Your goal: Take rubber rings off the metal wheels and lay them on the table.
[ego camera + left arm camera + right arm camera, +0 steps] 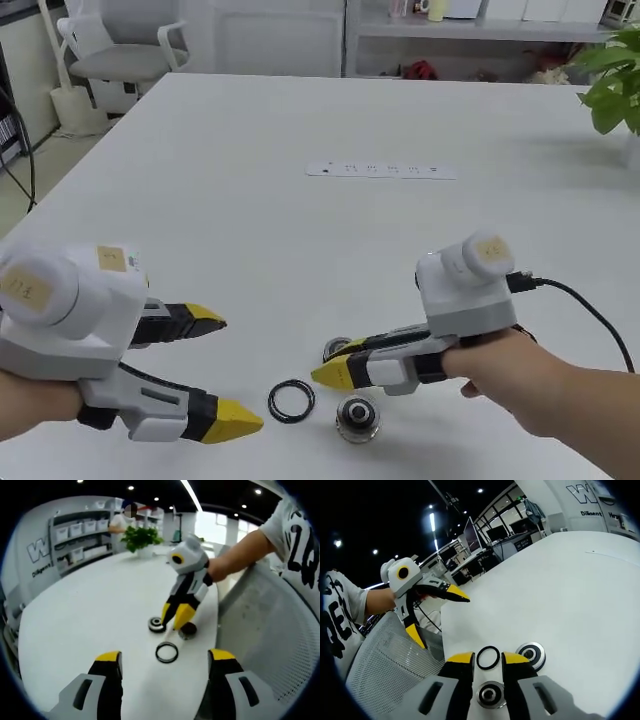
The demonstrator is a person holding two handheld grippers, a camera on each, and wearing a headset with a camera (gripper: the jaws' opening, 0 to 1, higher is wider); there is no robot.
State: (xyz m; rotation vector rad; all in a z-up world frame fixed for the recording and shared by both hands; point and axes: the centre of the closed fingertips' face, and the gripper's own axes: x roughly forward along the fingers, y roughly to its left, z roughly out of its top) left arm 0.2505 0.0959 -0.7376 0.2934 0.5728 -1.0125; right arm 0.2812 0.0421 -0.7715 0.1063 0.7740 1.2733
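A loose black rubber ring (291, 400) (166, 652) (488, 657) lies flat on the white table (300, 240). Just right of it stands a bare metal wheel (358, 418) (188, 629) (491, 694). A second wheel (337, 348) (156, 625) (531, 653) wears a black ring and is partly hidden behind my right gripper (336, 362) (176, 617) (487, 658). That gripper hovers over the wheels, its jaws a narrow gap apart with nothing held. My left gripper (222, 368) (165, 656) (440, 616) stands wide open, left of the ring, holding nothing.
A white power strip (380, 170) lies mid-table, farther away. A potted plant (612, 80) stands at the far right corner. An office chair (120, 50) and shelves stand beyond the table. A cable (590, 310) trails from my right gripper.
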